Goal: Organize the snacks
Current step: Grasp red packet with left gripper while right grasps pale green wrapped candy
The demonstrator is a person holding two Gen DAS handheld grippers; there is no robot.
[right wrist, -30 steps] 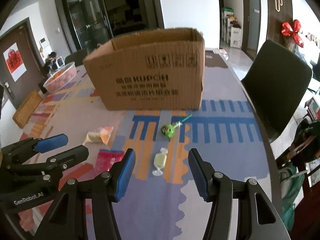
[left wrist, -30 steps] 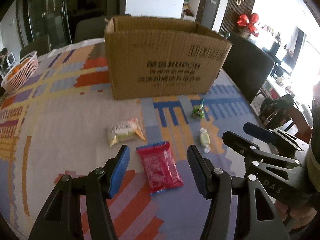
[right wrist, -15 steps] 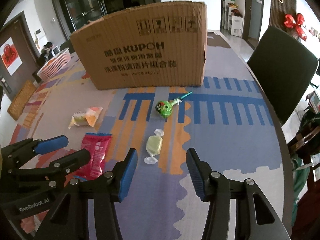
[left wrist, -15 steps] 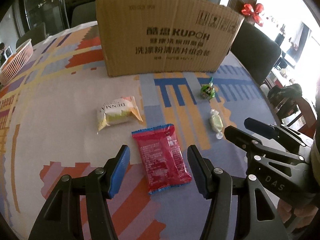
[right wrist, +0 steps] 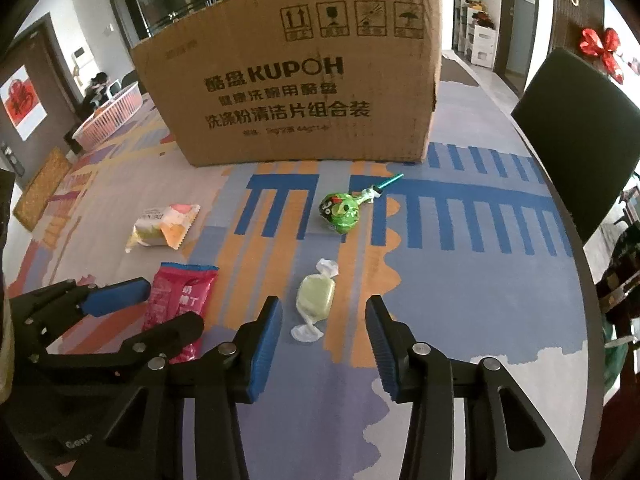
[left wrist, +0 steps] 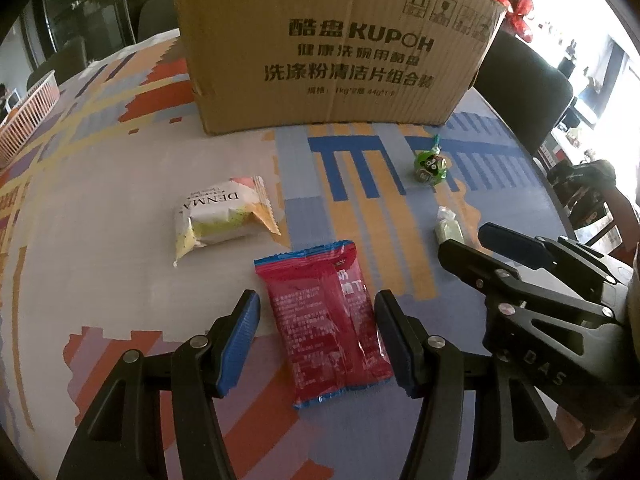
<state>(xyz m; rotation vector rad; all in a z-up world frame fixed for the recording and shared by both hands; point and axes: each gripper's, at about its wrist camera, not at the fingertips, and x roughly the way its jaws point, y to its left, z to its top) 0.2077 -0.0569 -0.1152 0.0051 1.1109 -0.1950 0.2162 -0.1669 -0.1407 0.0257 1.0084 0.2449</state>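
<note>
Here, the left gripper [left wrist: 316, 336] stood open astride the red packet [left wrist: 324, 320]. The right gripper [right wrist: 324, 344], jaws just narrowing, straddled the pale candy [right wrist: 314, 300] untouched; the box [right wrist: 296, 76] lay at twelve o'clock.

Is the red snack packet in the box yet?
Out. The red packet lies flat on the tablecloth, in front of the cardboard box.

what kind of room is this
Most likely a home dining room. A large table under a colourful patterned tablecloth has a dark upholstered dining chair pulled up to it, a red bow decoration hangs on the wall behind, and a white plastic basket sits at the table's far end.
</note>
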